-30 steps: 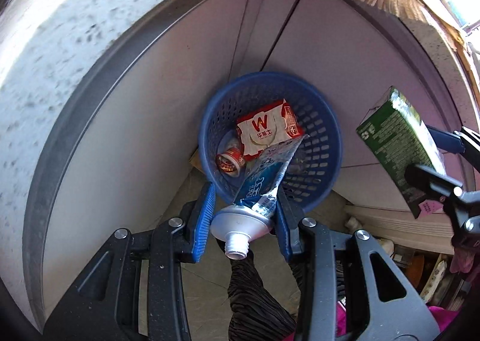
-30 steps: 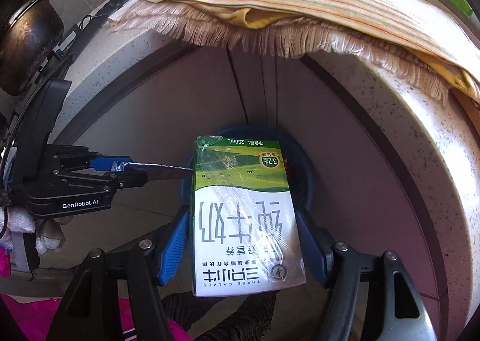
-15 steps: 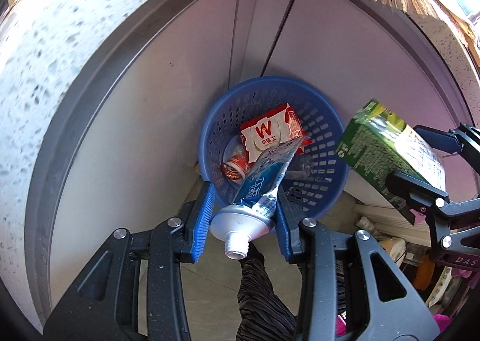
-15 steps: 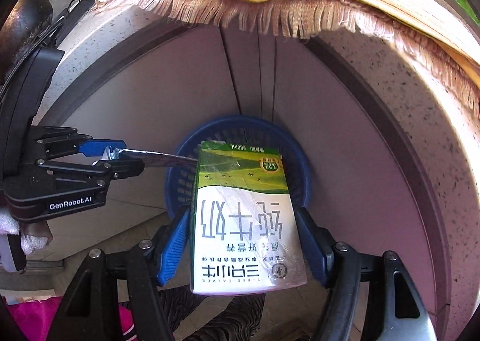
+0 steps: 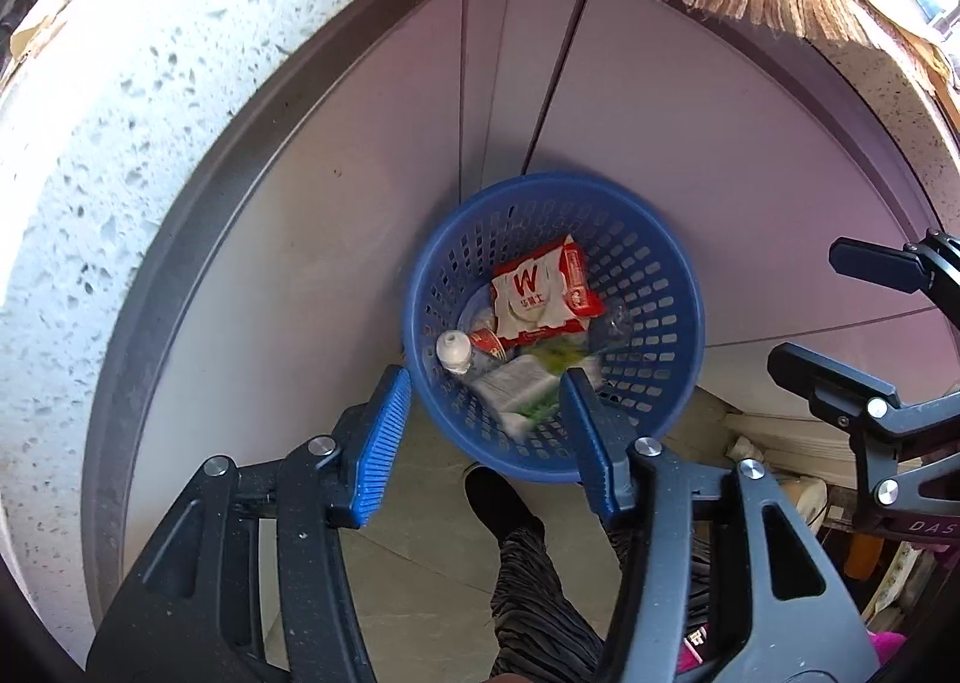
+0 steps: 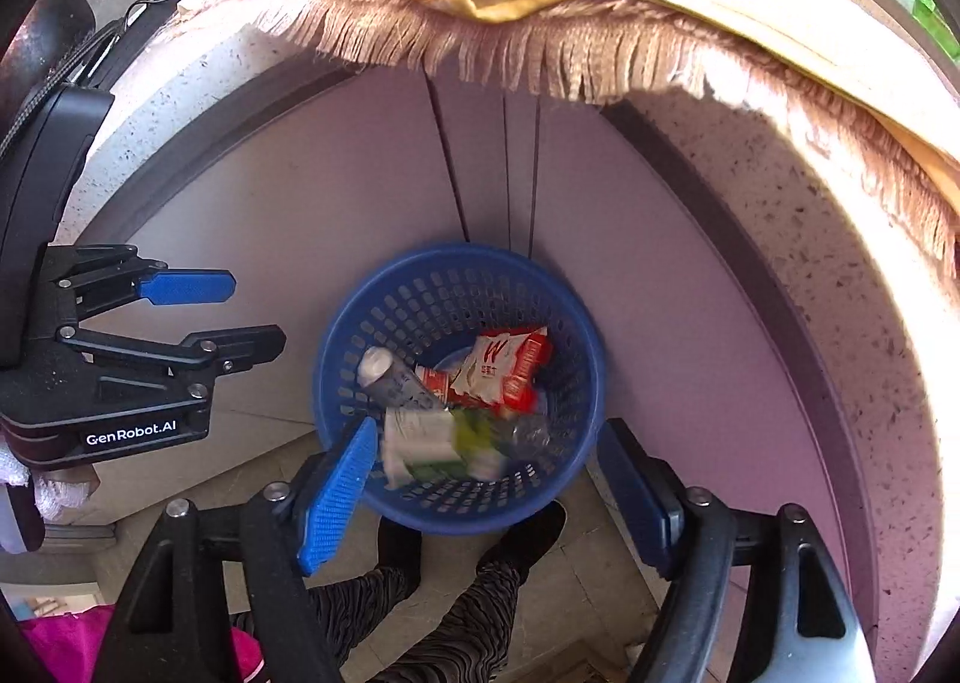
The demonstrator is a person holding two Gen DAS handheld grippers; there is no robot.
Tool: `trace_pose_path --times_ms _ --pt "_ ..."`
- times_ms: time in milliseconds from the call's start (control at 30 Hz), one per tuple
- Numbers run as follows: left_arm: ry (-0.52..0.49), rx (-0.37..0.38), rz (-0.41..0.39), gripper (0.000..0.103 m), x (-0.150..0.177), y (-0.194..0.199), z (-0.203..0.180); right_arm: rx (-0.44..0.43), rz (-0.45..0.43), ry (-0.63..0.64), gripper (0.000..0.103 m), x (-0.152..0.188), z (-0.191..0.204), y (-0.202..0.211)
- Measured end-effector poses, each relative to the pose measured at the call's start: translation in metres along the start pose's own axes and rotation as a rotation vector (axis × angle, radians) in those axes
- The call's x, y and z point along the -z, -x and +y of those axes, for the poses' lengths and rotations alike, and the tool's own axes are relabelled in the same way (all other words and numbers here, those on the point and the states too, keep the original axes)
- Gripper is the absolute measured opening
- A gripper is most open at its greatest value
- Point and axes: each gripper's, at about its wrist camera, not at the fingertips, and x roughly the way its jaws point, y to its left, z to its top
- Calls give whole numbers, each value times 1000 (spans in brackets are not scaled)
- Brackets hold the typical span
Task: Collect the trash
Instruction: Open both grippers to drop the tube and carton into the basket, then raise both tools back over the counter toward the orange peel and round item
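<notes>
Trash is lying in the blue basket (image 5: 672, 323) on the floor: a blurred green-and-white carton (image 6: 432, 443), a toothpaste tube (image 6: 390, 377) and a red-and-white wrapper (image 5: 540, 293). Above it, the left gripper (image 5: 486, 419) is opening with nothing between its jaws, and the right gripper (image 6: 480, 479) is likewise opening, empty, just beside it under the fringed cloth (image 6: 540, 47).
</notes>
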Motion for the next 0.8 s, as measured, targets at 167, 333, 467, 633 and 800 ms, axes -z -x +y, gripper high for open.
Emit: trace_pose_path --times_ms 167,333,467,633,800 --pt "0 -1 -6 53 -2 4 1 -10 -6 1 78 0 -1 10" --pt "3 -2 -32 53 -4 13 4 -35 -25 1 80 -2 -1 30" --pt "18 13 -63 53 -7 31 8 -71 -51 6 81 -2 -2 50" --pt "35 28 -118 53 -15 61 10 -127 -101 15 85 -3 -9 81" --pt "86 59 -193 53 -32 92 14 -153 -160 8 86 -10 -24 112"
